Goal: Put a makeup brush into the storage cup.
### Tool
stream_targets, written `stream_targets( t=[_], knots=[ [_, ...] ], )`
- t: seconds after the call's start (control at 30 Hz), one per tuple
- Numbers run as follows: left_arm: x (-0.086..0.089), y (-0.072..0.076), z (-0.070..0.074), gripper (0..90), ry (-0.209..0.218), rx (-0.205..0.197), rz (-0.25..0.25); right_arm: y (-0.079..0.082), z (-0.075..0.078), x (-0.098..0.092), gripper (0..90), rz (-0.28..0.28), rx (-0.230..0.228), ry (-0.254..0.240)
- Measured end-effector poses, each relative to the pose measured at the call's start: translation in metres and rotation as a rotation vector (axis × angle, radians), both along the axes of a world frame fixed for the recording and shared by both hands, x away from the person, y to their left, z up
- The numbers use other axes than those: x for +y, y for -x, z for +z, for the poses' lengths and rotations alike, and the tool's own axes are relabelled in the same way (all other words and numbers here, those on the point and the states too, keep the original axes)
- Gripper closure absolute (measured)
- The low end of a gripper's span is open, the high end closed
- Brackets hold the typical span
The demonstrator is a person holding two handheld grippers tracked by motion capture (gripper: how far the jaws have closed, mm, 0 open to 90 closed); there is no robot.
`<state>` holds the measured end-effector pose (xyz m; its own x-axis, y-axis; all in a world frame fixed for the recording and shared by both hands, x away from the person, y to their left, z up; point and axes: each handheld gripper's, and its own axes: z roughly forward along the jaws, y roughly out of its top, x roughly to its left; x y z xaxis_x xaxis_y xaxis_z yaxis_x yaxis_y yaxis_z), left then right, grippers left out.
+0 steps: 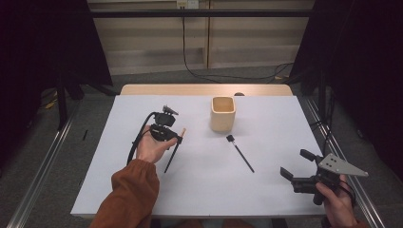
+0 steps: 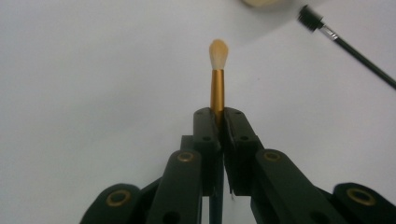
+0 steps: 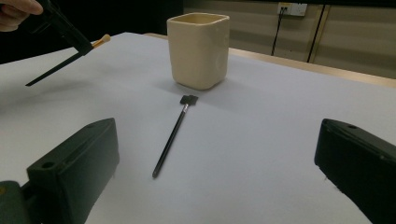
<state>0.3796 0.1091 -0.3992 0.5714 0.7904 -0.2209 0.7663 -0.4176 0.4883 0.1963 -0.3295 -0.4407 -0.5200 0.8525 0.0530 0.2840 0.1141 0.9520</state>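
Observation:
My left gripper (image 1: 179, 139) hangs over the left half of the white table (image 1: 142, 190), shut on a brush (image 1: 173, 154) with a gold ferrule and a pale tip. The left gripper view has the jaws (image 2: 218, 115) pinching the ferrule (image 2: 217, 91), with the tip pointing away. A second, all-black brush (image 1: 240, 153) lies flat on the table in front of a cream square cup (image 1: 222, 114). At the near right, my right gripper (image 1: 297, 164) is held open with nothing between its jaws. In the right gripper view (image 3: 217, 135) the black brush (image 3: 173, 135) and the cup (image 3: 199, 49) lie straight ahead.
A person's left arm in a rust sleeve (image 1: 128, 199) comes in from the bottom. Metal rails (image 1: 43, 166) run along both sides of the table. Cables (image 1: 199, 73) lie on the floor beyond the far edge.

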Motion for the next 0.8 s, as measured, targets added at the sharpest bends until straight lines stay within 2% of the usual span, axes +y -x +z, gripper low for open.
stream_targets(
  t=[0.1,0.2,0.27,0.4,0.57,0.67,0.73,0.8],
  knots=[
    [0.001,0.002,0.003,84.7,0.038,-0.028,-0.011,0.0,0.0,0.0,0.0,0.001,-0.001,0.003],
    [0.003,0.004,0.004,84.7,0.077,-0.021,-0.032,0.0,0.0,0.0,0.0,0.002,-0.001,0.002],
    [0.002,0.006,0.006,84.7,0.088,-0.035,-0.043,0.0,0.0,0.0,0.0,0.002,0.0,0.001],
    [0.003,0.009,0.01,84.6,0.13,-0.086,-0.042,0.0,0.0,0.0,0.0,0.003,-0.001,0.001],
    [0.006,0.012,0.012,84.6,0.181,-0.126,-0.03,0.0,0.0,0.0,0.0,0.006,-0.002,0.002],
    [0.008,0.015,0.013,84.6,0.204,-0.164,-0.035,0.0,0.0,0.0,0.0,0.004,-0.001,0.0],
    [0.01,0.017,0.013,84.6,0.244,-0.178,-0.06,0.0,0.0,0.0,0.0,0.006,-0.002,0.002],
    [0.012,0.019,0.012,84.6,0.252,-0.199,-0.066,0.0,0.0,0.0,0.0,0.005,-0.001,0.002]
  ],
)
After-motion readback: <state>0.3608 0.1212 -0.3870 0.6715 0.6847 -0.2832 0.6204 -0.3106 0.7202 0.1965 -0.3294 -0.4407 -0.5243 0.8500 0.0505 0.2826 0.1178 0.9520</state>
